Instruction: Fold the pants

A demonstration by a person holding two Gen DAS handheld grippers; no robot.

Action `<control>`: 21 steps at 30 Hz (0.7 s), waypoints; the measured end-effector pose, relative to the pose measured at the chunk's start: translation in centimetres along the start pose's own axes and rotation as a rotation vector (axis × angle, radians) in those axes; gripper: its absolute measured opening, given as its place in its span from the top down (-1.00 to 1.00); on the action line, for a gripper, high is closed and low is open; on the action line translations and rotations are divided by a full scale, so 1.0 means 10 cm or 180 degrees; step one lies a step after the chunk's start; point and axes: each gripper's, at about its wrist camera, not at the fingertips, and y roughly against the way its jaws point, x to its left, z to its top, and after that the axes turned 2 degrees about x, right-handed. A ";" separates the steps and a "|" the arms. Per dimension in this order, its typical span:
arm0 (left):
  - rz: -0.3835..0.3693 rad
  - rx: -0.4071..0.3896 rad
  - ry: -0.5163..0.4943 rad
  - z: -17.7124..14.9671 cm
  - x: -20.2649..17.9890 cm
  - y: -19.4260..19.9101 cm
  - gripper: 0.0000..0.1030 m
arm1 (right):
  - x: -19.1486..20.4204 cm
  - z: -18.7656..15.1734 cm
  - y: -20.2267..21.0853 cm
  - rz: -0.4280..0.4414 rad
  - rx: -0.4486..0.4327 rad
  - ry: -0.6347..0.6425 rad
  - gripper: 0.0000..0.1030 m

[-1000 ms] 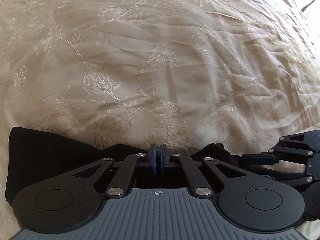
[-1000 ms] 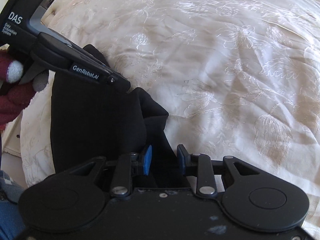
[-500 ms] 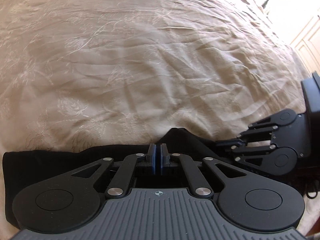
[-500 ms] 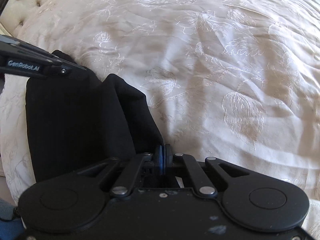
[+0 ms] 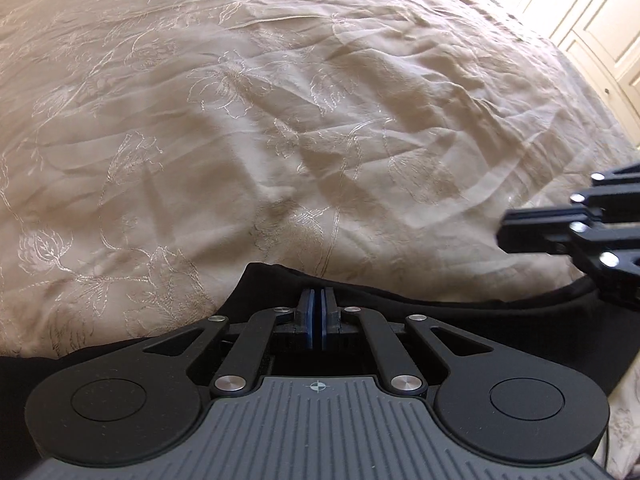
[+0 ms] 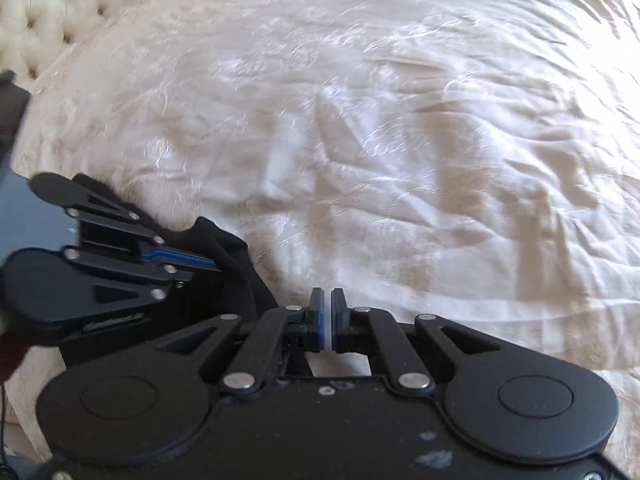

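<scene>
Left wrist view: both claws are working at black pants on a cream embroidered bed.

The left claw (image 5: 317,300) is sitting with its blue pads pressed together, and the black pants (image 5: 460,320) are lying in a dark band right at and under its tips along the near edge of the bedspread (image 5: 280,140); whether cloth is caught between the pads cannot be told. The right claw (image 5: 508,236) is reaching in from the right, just above the pants' far edge. In the right wrist view, the right claw (image 6: 328,312) is showing its pads nearly together with a thin pale gap between them. The pants (image 6: 236,264) are bunching to the near left, beside the left claw (image 6: 212,264). A tufted headboard (image 6: 52,4) is standing at the far left.
</scene>
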 end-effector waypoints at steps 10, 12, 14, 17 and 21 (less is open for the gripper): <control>0.0044 -0.0010 0.0192 -0.03 0.04 -0.05 0.92 | 0.32 -0.51 0.13 -0.0033 0.0180 0.0240 0.82; 0.0082 -0.0037 0.0275 -0.03 0.02 0.00 0.92 | 0.26 -0.56 -0.02 -0.0212 0.0227 0.0110 0.96; 0.0143 -0.0106 0.0294 -0.05 -0.03 0.10 0.92 | 0.15 -0.57 -0.16 -0.0456 0.0226 -0.0070 1.00; 0.0168 -0.0273 0.0137 -0.13 -0.21 0.30 0.92 | 0.06 -0.54 -0.08 -0.0734 0.0081 -0.0299 0.79; 0.0056 -0.0324 -0.0208 -0.27 -0.46 0.36 0.92 | -0.07 -0.70 0.33 -0.0674 -0.0148 -0.0717 0.79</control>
